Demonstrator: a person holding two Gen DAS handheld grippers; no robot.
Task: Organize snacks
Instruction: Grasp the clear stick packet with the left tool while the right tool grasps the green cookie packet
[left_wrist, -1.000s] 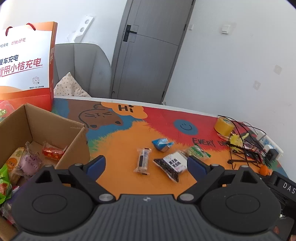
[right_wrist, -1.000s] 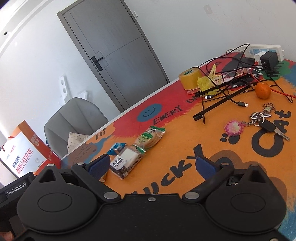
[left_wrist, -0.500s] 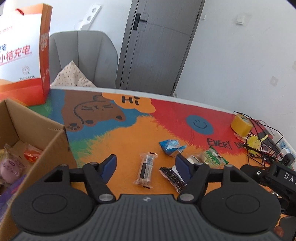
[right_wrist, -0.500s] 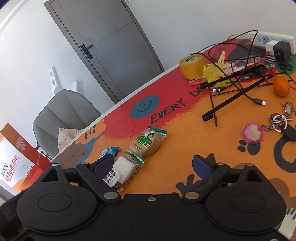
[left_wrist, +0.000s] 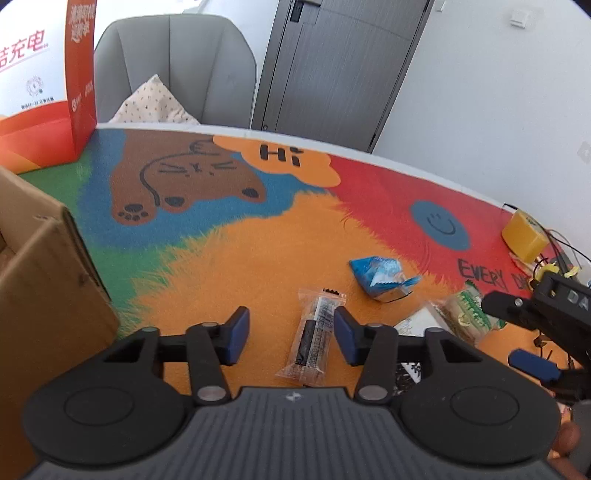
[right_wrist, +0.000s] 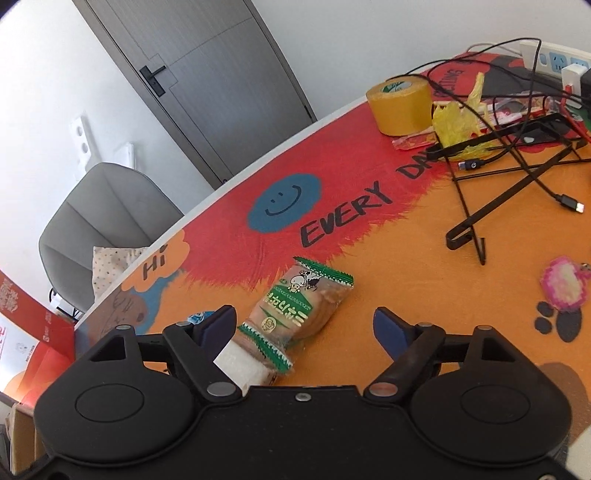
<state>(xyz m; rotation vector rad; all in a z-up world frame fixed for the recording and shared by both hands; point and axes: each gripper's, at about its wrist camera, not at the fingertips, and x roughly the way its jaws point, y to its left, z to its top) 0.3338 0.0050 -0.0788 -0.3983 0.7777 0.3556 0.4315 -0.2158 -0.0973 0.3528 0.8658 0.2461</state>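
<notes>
Pickup is under way: left gripper (left_wrist: 288, 334), fingers just narrowing, brackets the clear bar (left_wrist: 314, 338); right gripper (right_wrist: 304, 326), wider and also closing, nears the green biscuit (right_wrist: 295, 306); both must drop, then pinch.

clear bar wrapper (left_wrist: 313, 341): dark bar inside, lying flat, long axis running 12 to 6
blue packet (left_wrist: 376, 273): crumpled, at its 1 o'clock
green biscuit pack (right_wrist: 295, 309): flat, overlapping a white pack (right_wrist: 242, 363) at its 7 o'clock
</notes>
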